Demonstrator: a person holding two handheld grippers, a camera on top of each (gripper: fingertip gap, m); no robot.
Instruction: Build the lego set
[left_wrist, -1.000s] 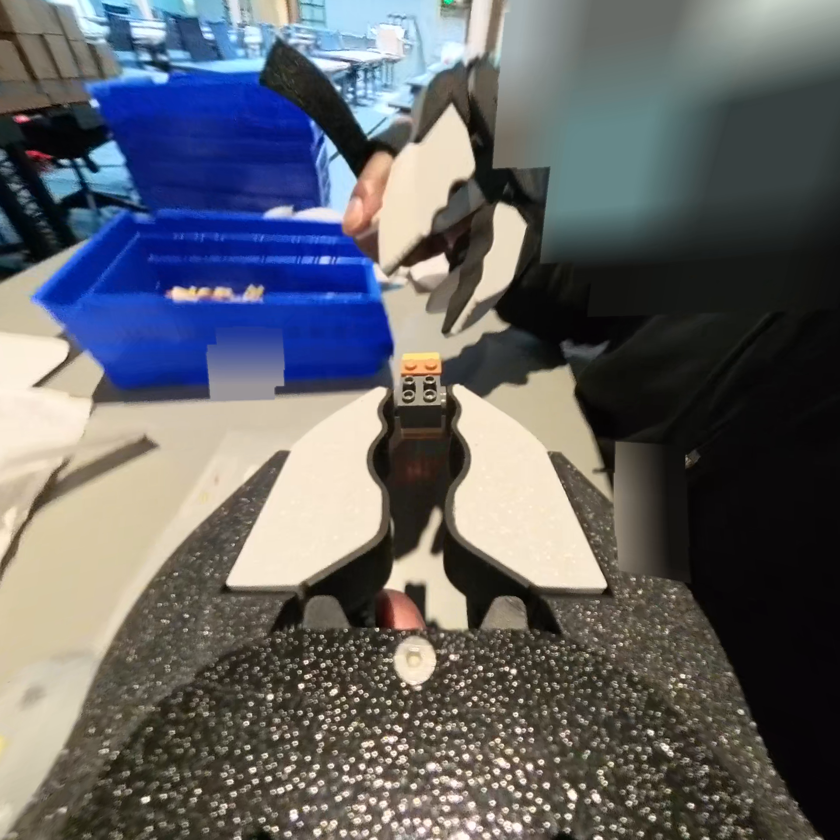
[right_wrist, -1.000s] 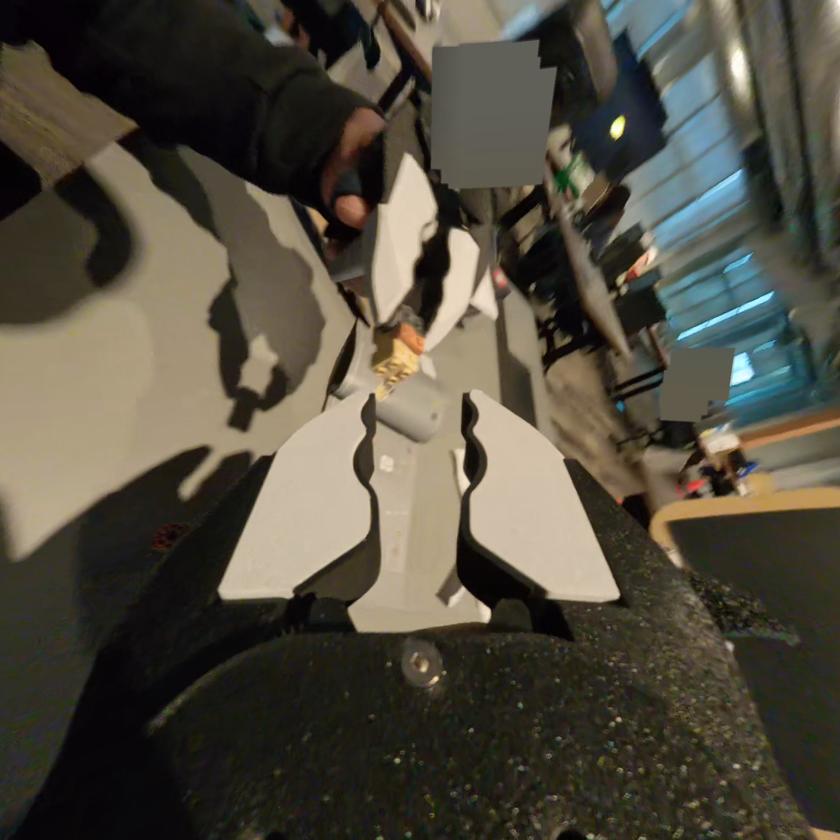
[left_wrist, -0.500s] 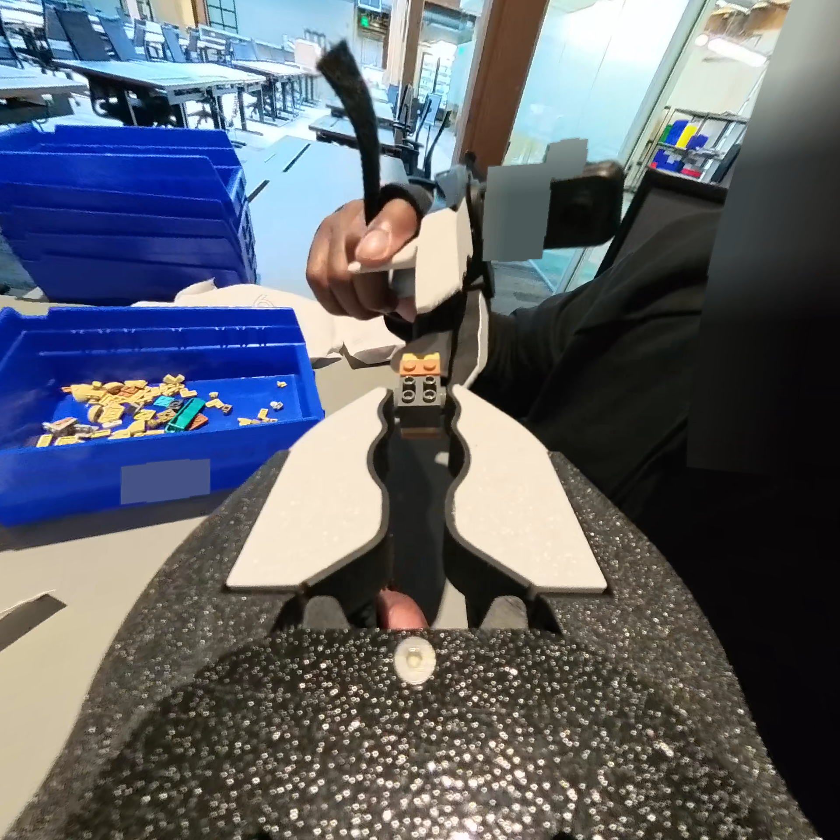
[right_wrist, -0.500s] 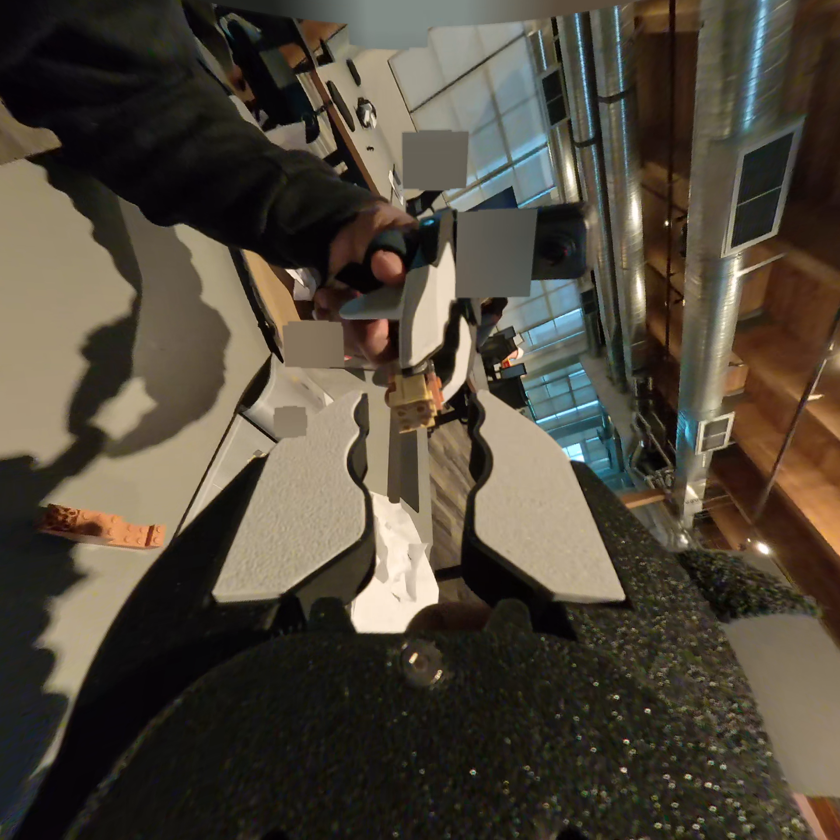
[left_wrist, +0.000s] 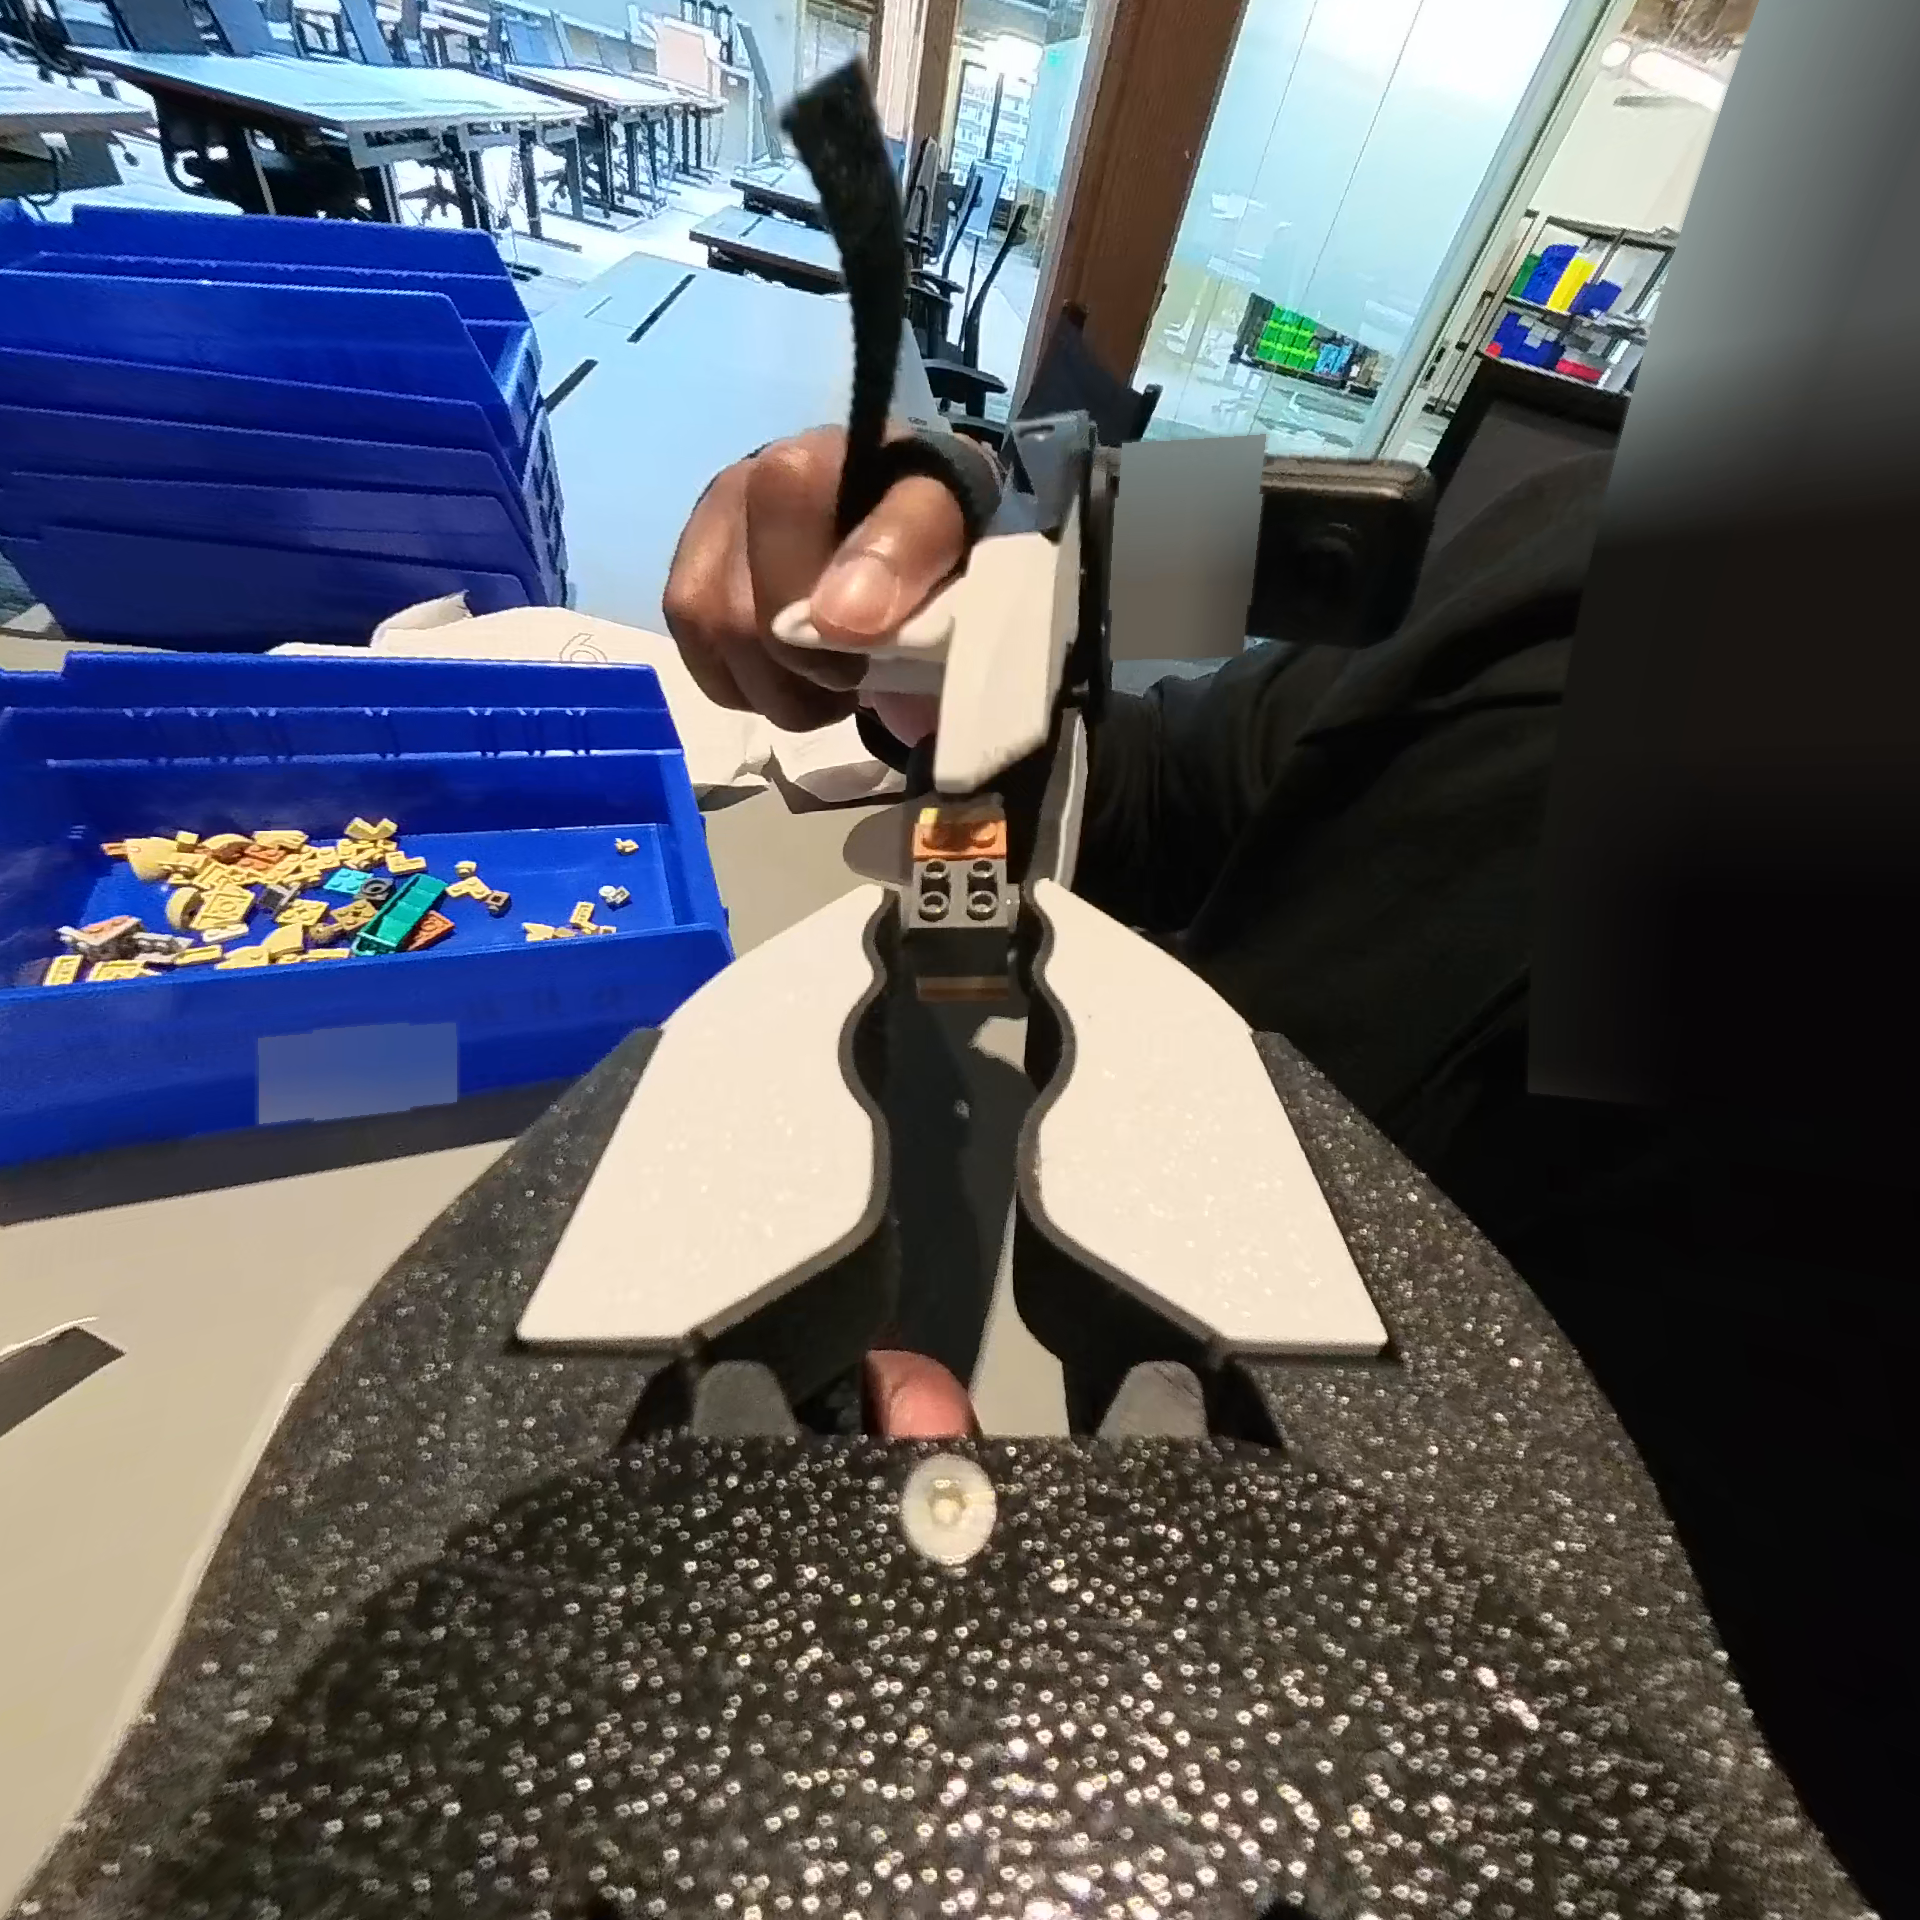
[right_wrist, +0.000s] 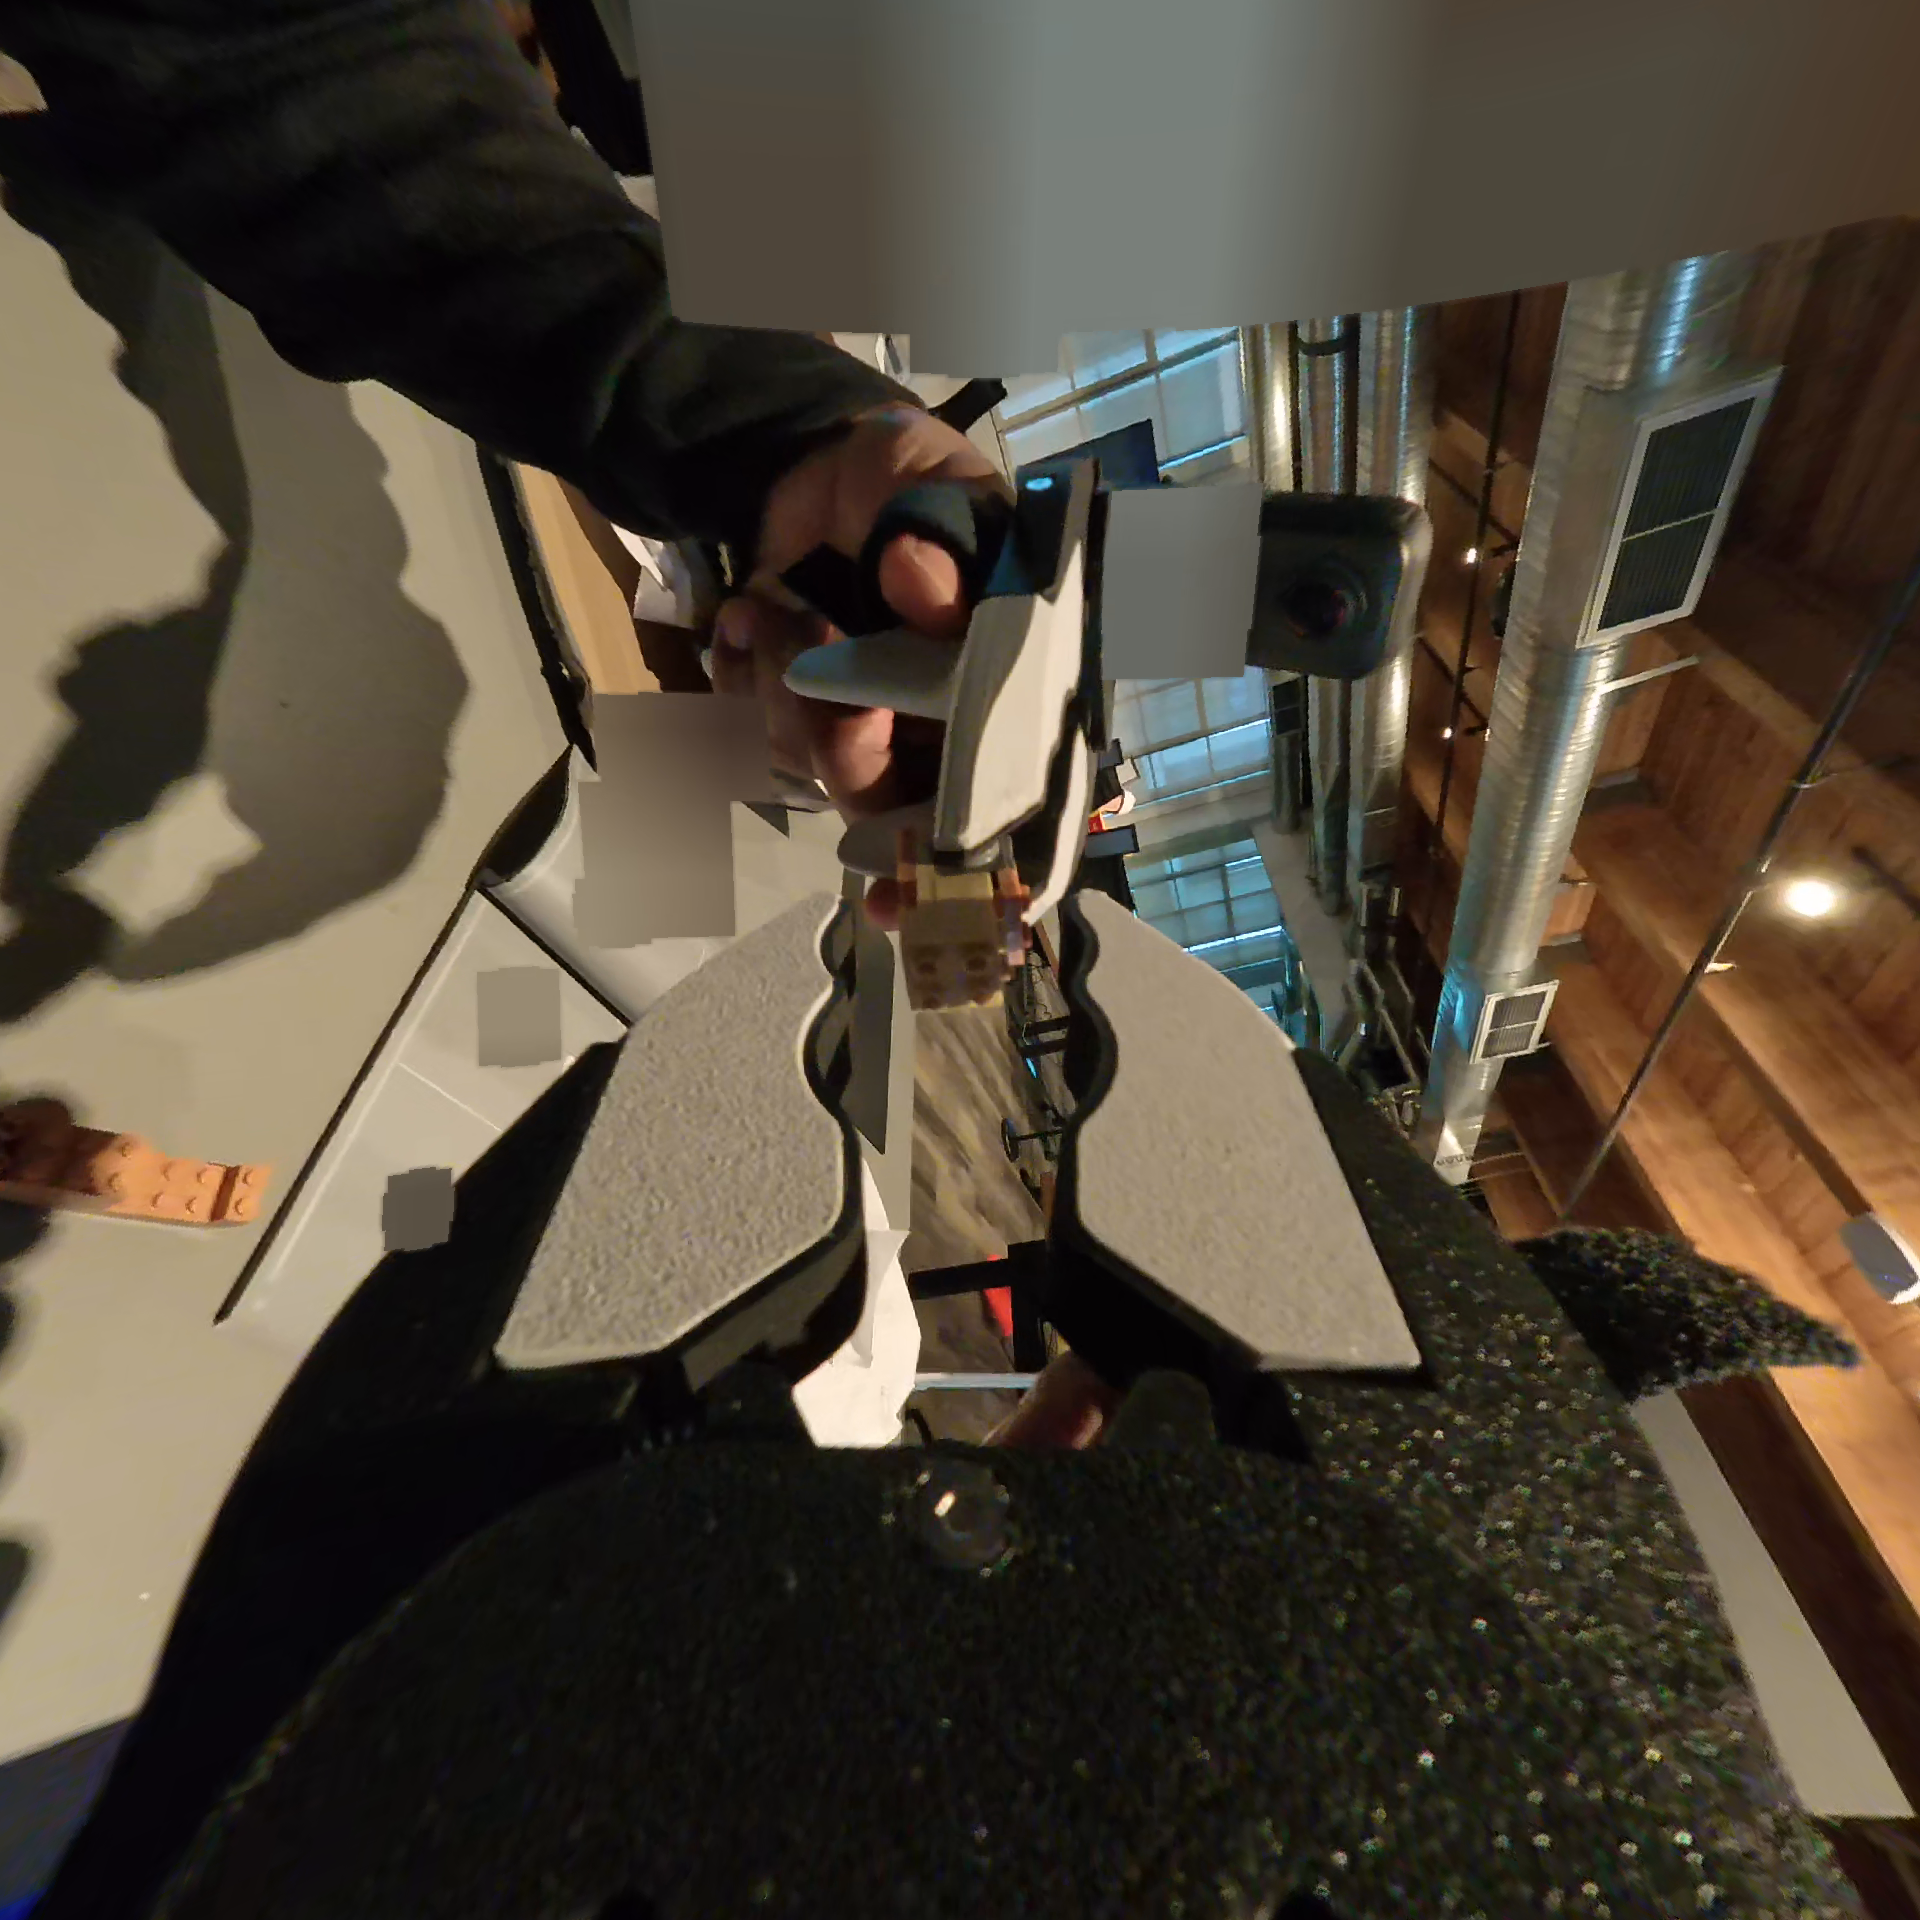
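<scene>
In the left wrist view my left gripper (left_wrist: 958, 914) is shut on a small lego assembly (left_wrist: 958, 894), a dark grey brick with an orange plate at its far end. My right gripper (left_wrist: 1003, 800) comes down from above, and its tips reach the orange end. In the right wrist view my right gripper (right_wrist: 956, 925) is open. The assembly (right_wrist: 951, 956) shows tan there and sits between the right fingertips with gaps on both sides. The left gripper (right_wrist: 987, 847) holds it from the far side.
A blue bin (left_wrist: 343, 997) with several loose tan, teal and orange pieces (left_wrist: 260, 904) stands at the left on the grey table. A stack of blue bins (left_wrist: 260, 416) is behind it. An orange plate (right_wrist: 156, 1190) lies on the table. The person's dark sleeve (left_wrist: 1351, 779) is at the right. Only a small space, under 4 cm, lies between the two pairs of fingers.
Both grippers rose from the table and drew together. My right gripper's open fingers came around the far end of the assembly, which my left gripper kept holding.
</scene>
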